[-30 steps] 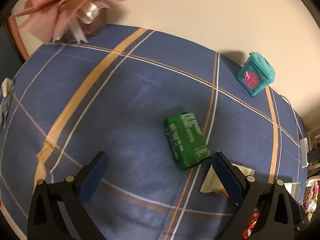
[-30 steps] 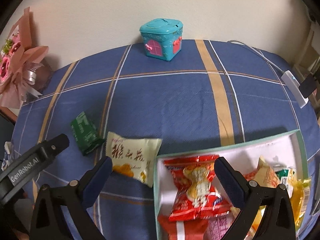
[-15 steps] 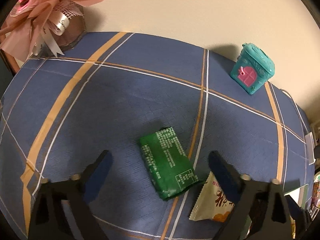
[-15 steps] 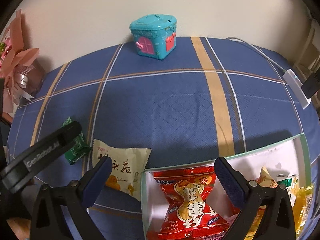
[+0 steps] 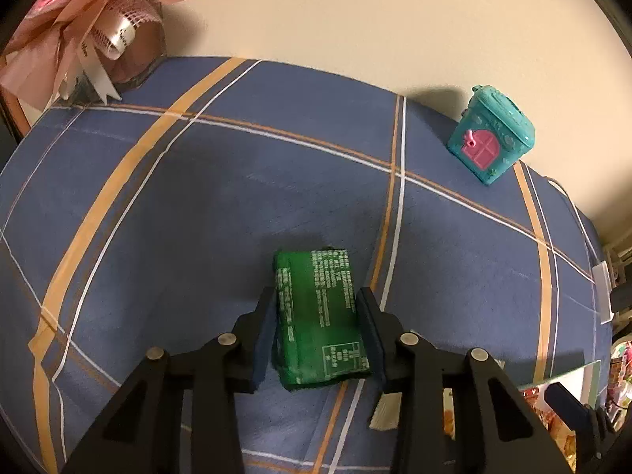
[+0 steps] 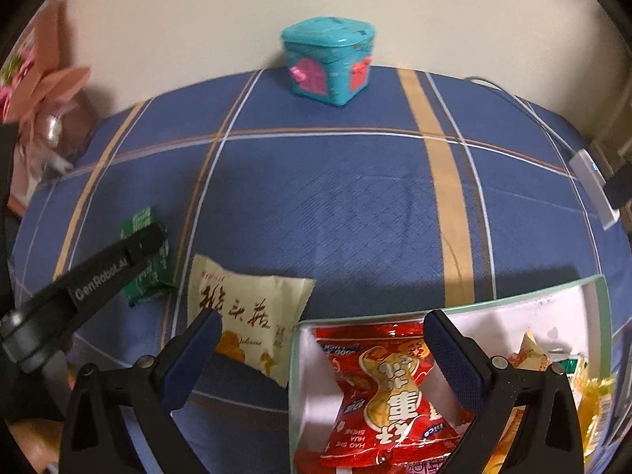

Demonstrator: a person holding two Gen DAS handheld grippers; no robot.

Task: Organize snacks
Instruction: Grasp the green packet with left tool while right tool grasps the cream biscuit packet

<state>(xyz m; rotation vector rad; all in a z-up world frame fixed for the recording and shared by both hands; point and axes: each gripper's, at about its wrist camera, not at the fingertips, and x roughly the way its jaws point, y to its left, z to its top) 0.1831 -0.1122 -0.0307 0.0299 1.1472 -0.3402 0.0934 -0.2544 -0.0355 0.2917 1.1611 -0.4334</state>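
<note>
A green snack packet (image 5: 322,316) lies on the blue plaid tablecloth (image 5: 237,205). My left gripper (image 5: 319,312) is shut on it, one pad on each long side. In the right wrist view the packet (image 6: 148,264) shows partly behind the left gripper's finger (image 6: 114,264). A cream snack packet (image 6: 245,308) lies next to it. My right gripper (image 6: 322,351) is open and empty, above the near left corner of a white box (image 6: 513,304) holding a red snack packet (image 6: 387,391) and several other snacks.
A teal toy house box (image 6: 330,61) stands at the table's far edge by the wall. A pink bouquet (image 5: 98,27) sits at the far left corner. A white power strip (image 6: 594,187) and cable lie at the right edge.
My left gripper moved forward over the green packet and closed on it. My right gripper shifted slightly left and closer to the box corner, staying open.
</note>
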